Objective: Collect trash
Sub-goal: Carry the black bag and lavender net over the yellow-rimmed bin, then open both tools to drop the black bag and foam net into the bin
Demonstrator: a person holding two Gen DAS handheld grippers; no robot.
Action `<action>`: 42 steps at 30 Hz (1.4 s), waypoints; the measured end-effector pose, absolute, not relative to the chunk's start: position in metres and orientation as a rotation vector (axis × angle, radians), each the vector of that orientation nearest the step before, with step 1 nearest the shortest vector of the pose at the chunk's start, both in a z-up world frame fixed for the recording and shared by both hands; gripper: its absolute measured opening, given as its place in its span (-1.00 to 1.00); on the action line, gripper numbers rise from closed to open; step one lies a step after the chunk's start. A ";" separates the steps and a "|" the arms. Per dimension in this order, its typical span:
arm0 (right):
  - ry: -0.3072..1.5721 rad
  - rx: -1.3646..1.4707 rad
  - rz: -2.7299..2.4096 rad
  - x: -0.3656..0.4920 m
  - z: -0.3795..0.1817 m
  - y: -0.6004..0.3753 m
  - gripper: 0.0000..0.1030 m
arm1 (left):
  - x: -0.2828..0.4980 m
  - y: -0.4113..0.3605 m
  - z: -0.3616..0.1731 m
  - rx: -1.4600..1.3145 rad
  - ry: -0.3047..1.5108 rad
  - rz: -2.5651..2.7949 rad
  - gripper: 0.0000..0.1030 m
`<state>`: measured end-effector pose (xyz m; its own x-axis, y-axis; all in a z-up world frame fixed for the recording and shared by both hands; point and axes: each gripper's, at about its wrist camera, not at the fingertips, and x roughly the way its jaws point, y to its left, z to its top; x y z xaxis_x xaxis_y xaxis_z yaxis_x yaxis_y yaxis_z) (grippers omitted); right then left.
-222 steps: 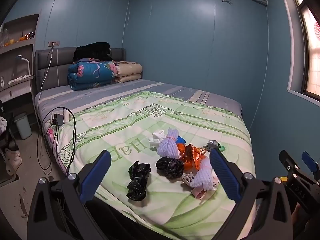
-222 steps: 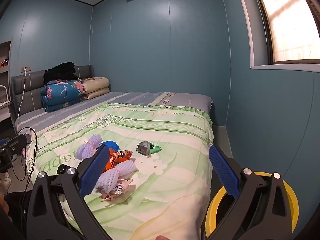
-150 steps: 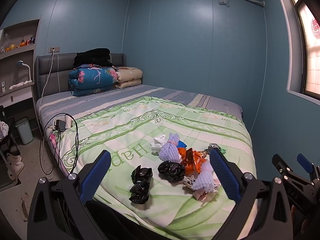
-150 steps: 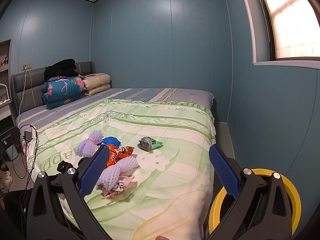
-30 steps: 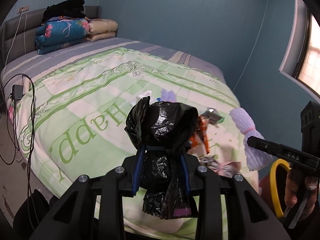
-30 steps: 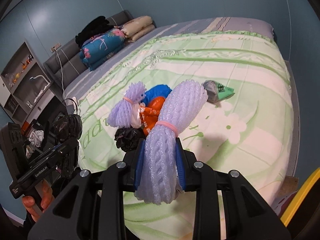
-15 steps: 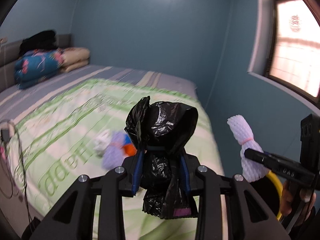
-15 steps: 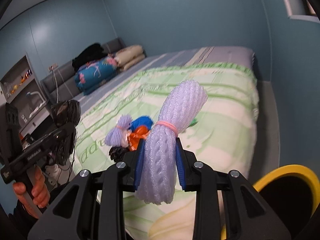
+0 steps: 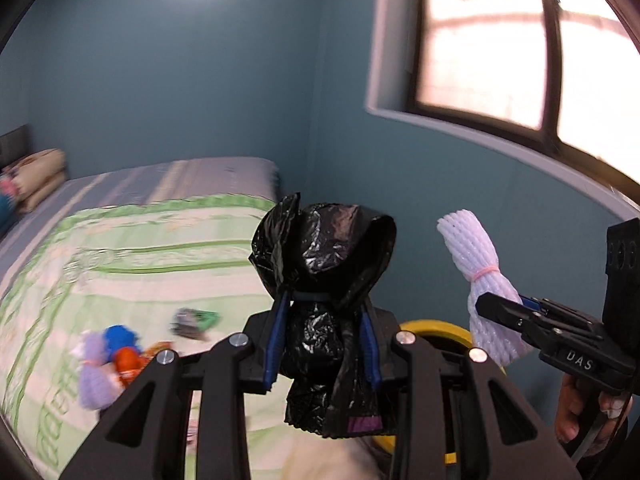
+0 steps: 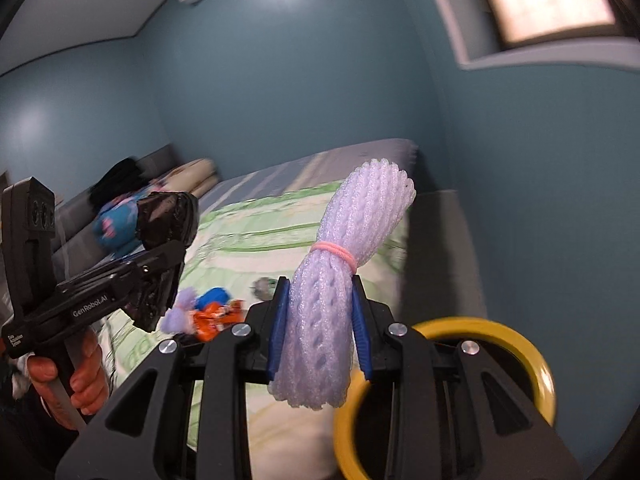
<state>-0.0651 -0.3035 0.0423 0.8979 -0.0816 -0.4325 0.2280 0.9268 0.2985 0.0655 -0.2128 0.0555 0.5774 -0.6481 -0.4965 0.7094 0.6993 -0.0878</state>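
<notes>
My left gripper (image 9: 323, 340) is shut on a crumpled black plastic bag (image 9: 324, 260), held up in the air. A rolled white foam net (image 10: 344, 280) tied with a pink band sits clamped in my right gripper (image 10: 318, 324). In the left wrist view the right gripper (image 9: 516, 312) and its foam net (image 9: 476, 276) hang to the right. In the right wrist view the left gripper (image 10: 160, 256) and its black bag (image 10: 168, 216) show at the left. A yellow-rimmed bin (image 10: 500, 332) stands on the floor beside the bed, below and right of both grippers; its rim (image 9: 436, 326) peeks out behind the bag.
More trash lies on the green quilt (image 9: 140, 248): a purple foam net (image 9: 94, 372), a blue piece (image 9: 118, 336), an orange wrapper (image 9: 128, 360) and a grey-green packet (image 9: 196, 320). Blue walls and a window (image 9: 520, 40) close in on the right. A person's hand (image 10: 76, 376) grips the left handle.
Both grippers have swung right and risen, away from the bed towards the wall and the yellow bin, each still carrying its piece. The bin has come further into view.
</notes>
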 end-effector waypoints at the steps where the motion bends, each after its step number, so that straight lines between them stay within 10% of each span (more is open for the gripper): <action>1: 0.431 0.362 -0.184 -0.071 0.038 -0.308 -0.46 | 0.066 -0.222 0.050 0.138 0.539 -0.812 -0.40; 31: 0.581 0.476 -0.359 -0.091 -0.036 -0.377 -0.43 | 0.043 -0.316 -0.079 0.295 0.836 -1.002 -0.38; 42: 0.564 0.515 -0.391 -0.090 -0.037 -0.384 -0.15 | 0.047 -0.304 -0.071 0.247 0.804 -0.987 0.30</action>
